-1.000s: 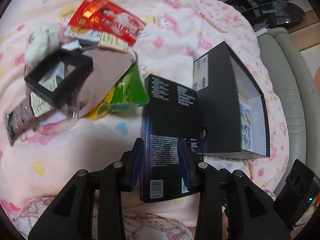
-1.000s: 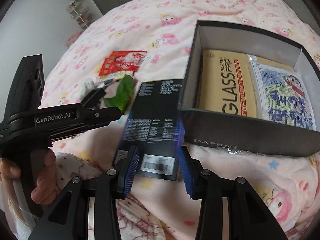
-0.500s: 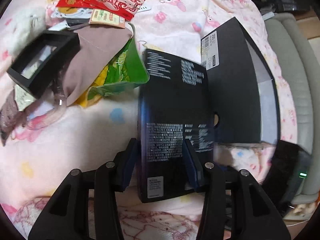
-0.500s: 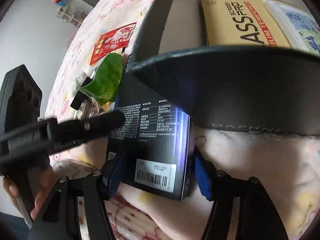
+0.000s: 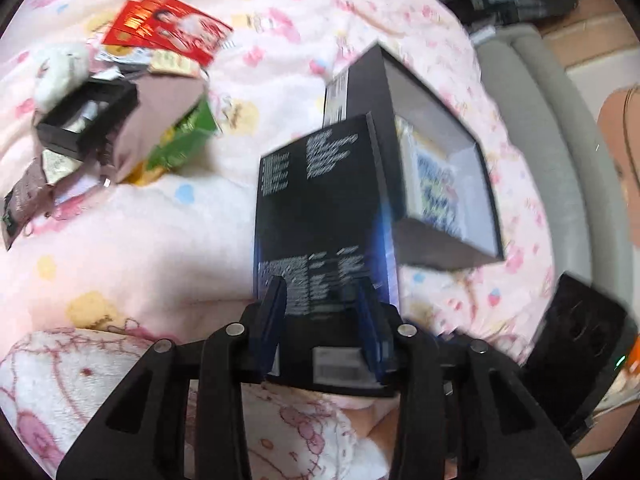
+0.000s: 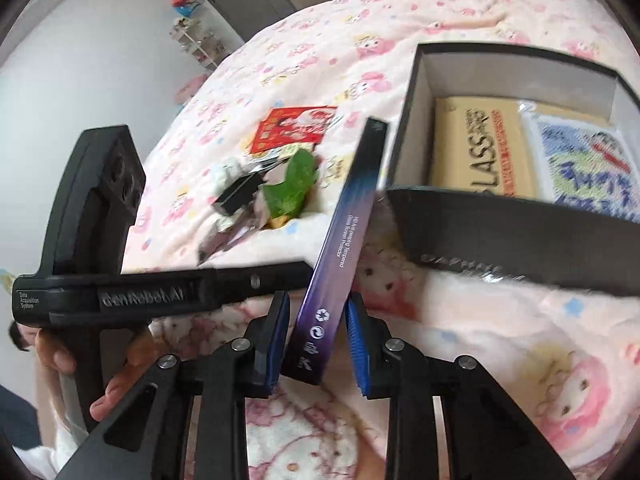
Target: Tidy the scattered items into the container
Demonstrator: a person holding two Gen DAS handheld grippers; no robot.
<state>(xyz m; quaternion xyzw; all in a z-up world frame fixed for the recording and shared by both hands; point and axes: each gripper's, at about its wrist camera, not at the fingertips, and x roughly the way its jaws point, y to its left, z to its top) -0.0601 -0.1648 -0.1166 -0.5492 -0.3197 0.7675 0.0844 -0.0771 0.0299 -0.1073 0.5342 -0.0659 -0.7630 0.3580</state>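
Note:
A flat black screen-protector box [image 5: 320, 200] is lifted off the pink blanket and tilted, its near end between the pads of my left gripper [image 5: 320, 316], whose jaws are closing on it. In the right wrist view that box [image 6: 344, 248] shows edge-on, purple side up. My right gripper [image 6: 316, 332] straddles its thin edge with jaws closing and small gaps still showing beside the pads. The open black container [image 6: 500, 232] lies just right of the box and holds a yellow glass-protector pack [image 6: 480, 148] and a cartoon pouch [image 6: 580, 168].
A pile lies at upper left: red packet [image 5: 168, 28], green bag [image 5: 184, 140], brownish cloth [image 5: 160, 112], black frame [image 5: 88, 120], white plush [image 5: 60, 68]. A grey sofa edge [image 5: 540, 120] borders the bed on the right. A hand [image 6: 60, 360] holds the left gripper's handle.
The flat box went from lying face-up to raised and standing on its edge beside the container. The right jaws spread wide, then narrowed around its thin side. Both views drew back upward.

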